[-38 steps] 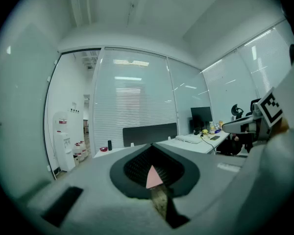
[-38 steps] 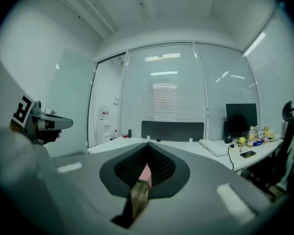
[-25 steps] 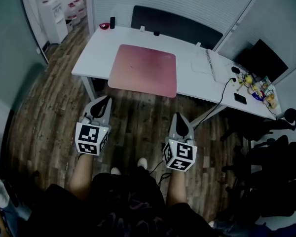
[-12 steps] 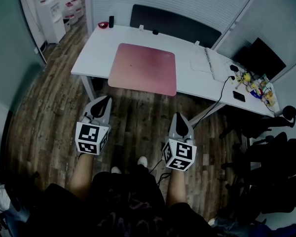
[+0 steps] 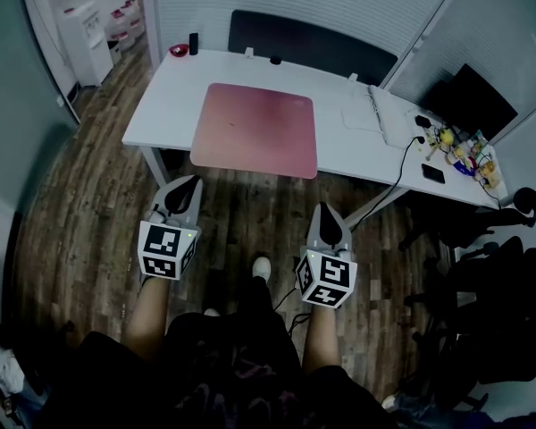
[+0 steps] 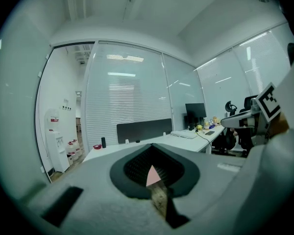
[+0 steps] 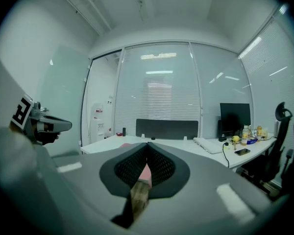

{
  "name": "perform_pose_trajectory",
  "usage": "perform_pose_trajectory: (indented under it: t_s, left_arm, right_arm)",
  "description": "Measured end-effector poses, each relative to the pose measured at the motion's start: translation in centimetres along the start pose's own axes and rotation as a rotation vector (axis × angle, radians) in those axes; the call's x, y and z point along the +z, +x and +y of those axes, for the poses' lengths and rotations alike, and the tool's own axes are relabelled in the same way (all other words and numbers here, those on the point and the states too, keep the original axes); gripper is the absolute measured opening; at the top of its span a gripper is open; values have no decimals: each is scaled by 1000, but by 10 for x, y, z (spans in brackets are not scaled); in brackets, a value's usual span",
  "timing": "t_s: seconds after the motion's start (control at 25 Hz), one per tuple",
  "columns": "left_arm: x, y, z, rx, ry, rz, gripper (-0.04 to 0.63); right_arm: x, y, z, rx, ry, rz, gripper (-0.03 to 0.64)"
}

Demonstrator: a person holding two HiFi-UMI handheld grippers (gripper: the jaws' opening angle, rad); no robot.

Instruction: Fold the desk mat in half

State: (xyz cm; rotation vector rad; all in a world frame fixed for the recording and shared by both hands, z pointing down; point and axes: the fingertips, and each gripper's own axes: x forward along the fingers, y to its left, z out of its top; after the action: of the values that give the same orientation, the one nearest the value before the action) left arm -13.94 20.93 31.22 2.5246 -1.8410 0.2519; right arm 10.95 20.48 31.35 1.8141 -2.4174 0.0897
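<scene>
— Over at the far left, what do we meet before our own hands?

— A white water dispenser (image 5: 80, 29) against the wall, then the wooden floor (image 5: 89, 204). Our left tongs (image 5: 193, 180) hang above that floor, clenched shut with nothing in them.

— And where is the desk mat?

— The pink desk mat (image 5: 255, 130) lies flat on the white tabletop (image 5: 161, 105), ahead of both tongs and well apart from them. Its near edge runs along the tabletop's near edge. Its long axis looks to run left to right, across our path.

— Which hand is closer?

— We judge the left tongs slightly nearer, roughly in line with the mat's near left corner. Our right tongs (image 5: 325, 209), also clenched and empty, line up with the near right corner.

— Does anything stand in the way?

— Between us and the mat we see only floor. Behind the mat's left side sit a small red dish (image 5: 178, 50) and a dark cylinder (image 5: 194, 43). A dark panel (image 5: 313, 47) stands along the back edge.

— What lies right of the mat?

— A flat white item (image 5: 375, 114), a cable (image 5: 402, 172) dropping over the near edge, a phone (image 5: 433, 174) and a cluster of small bottles (image 5: 460, 146). Farther right are dark office chairs (image 5: 491, 266). None of these touches the mat, so we judge that lifting the near edge over to the far edge would meet nothing.
</scene>
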Motion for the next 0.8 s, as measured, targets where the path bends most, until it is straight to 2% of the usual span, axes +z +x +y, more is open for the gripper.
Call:
perform_pose_trajectory:
  t_s: [0.52, 0.8]
  left_arm:
    - [-14, 105, 22, 26, 11, 73, 2]
    - [-24, 175, 39, 72, -20, 118, 2]
  right_arm:
    - [-10, 113, -46, 34, 49, 31, -3]
    - [-23, 188, -76, 72, 62, 69, -3]
